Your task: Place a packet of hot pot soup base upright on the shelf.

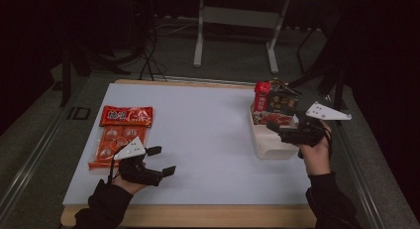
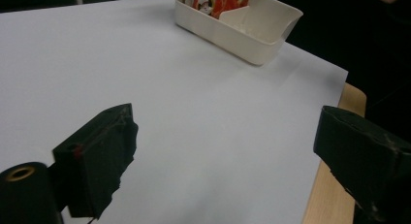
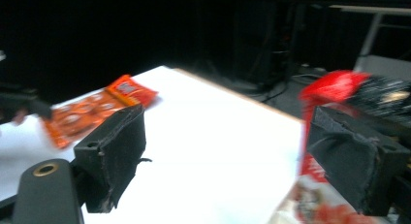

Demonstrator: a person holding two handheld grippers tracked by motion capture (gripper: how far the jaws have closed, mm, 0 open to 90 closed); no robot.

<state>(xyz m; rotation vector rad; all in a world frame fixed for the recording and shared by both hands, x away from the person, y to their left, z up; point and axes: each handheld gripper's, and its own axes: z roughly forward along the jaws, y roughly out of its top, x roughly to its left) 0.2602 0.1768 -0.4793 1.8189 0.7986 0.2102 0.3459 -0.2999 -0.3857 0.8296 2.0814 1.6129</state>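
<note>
Jaws of both grippers gape empty: left gripper [image 1: 161, 162] over bare table [image 1: 208, 135].

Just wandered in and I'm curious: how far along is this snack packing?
Done, it seems: several packets stand in the white bin at the right. In hand: nothing; the right claw is open beside the bin and the left claw is open near the orange snack packets. Left: those packets lie on the table, probably next.
</note>
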